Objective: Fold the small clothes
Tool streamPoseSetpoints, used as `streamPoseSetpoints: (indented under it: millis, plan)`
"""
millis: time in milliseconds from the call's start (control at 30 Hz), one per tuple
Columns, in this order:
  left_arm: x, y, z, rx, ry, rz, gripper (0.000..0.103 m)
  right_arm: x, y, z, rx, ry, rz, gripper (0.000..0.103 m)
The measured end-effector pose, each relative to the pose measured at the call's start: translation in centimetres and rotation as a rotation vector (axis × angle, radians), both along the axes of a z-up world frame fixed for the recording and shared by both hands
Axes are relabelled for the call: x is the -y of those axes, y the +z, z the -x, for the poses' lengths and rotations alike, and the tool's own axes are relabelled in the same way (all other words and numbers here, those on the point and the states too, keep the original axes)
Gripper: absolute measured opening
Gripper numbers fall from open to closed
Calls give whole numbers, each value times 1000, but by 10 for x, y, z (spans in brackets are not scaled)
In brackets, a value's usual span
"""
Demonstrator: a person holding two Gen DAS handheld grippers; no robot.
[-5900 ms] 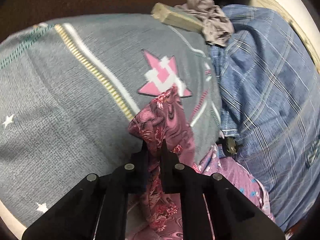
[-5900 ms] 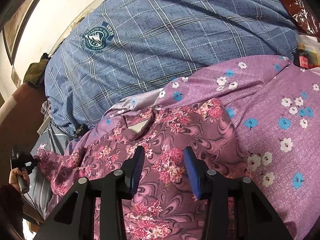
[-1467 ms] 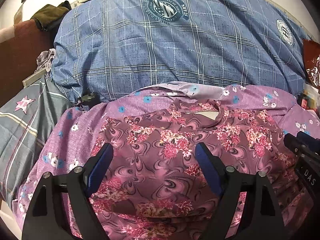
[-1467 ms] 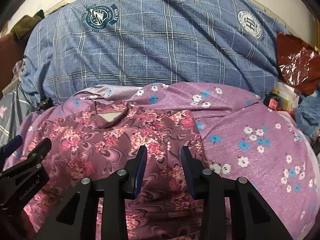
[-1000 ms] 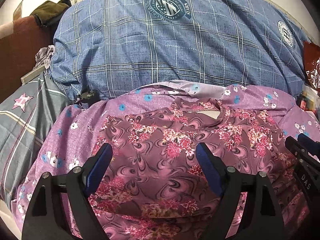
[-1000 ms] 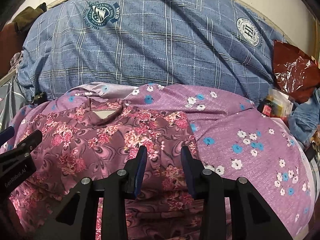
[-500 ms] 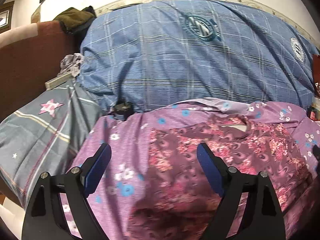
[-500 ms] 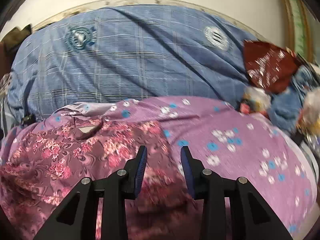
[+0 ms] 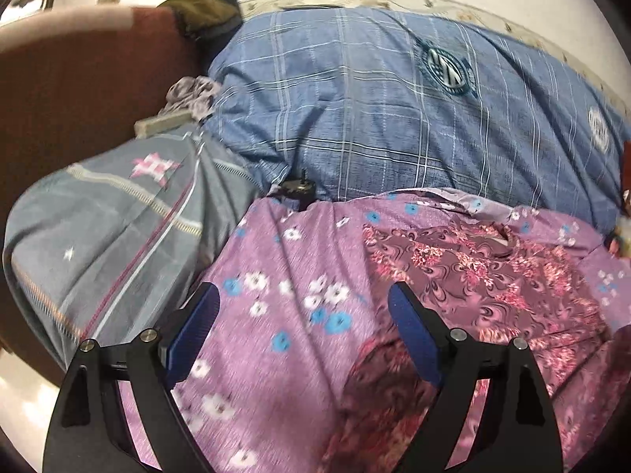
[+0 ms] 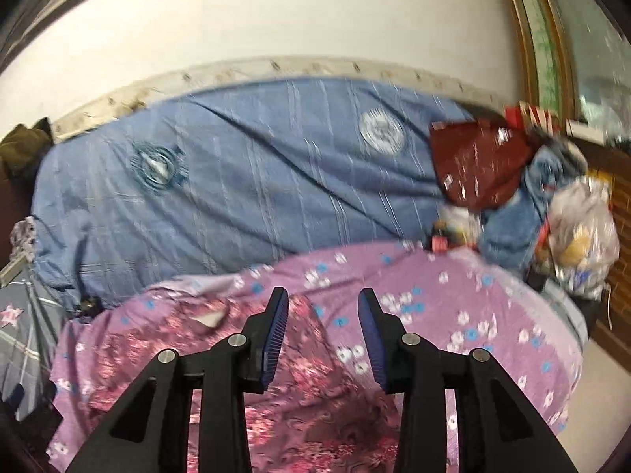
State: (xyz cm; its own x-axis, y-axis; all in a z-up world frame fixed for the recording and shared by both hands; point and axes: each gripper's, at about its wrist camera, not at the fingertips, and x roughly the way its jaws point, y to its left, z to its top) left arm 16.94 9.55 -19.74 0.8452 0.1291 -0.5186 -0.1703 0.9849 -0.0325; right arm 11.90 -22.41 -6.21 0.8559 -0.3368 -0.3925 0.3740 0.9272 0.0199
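Note:
A small maroon garment with pink flowers [image 9: 485,276] lies flat on the purple flowered bed sheet [image 9: 284,276]. In the left wrist view it sits to the right of my left gripper [image 9: 303,311], which stands wide open over bare sheet with nothing between its blue pads. In the right wrist view the garment [image 10: 197,354] lies low and left, under and beside my right gripper [image 10: 322,307]. That gripper hangs above the cloth, its jaws opening, nothing between them.
A blue plaid quilt [image 9: 394,110] fills the back of the bed against the wall. A grey star-patterned pillow [image 9: 118,213] lies at the left by a brown headboard [image 9: 79,79]. A dark red bag [image 10: 477,165] and plastic bags [image 10: 579,228] pile up at the right.
The left gripper has slid left, off the garment and over bare sheet. The right gripper has risen and pulled back, so more wall and the clutter at the right show.

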Motion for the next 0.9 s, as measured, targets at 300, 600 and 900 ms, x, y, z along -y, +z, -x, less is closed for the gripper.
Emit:
streamPoseSetpoints:
  millis: [300,600,900]
  plan:
    - [-40,-4,11,-12,85,84,88,-37,6,7,-25,98,27,42]
    - [-9,-10,6,7,22,-47,88,-14,-28,-9,-94,88,-4,42]
    - [32,-10,-13,-11,-101,-115,88,43,-98,-48,-208,61,-130,42]
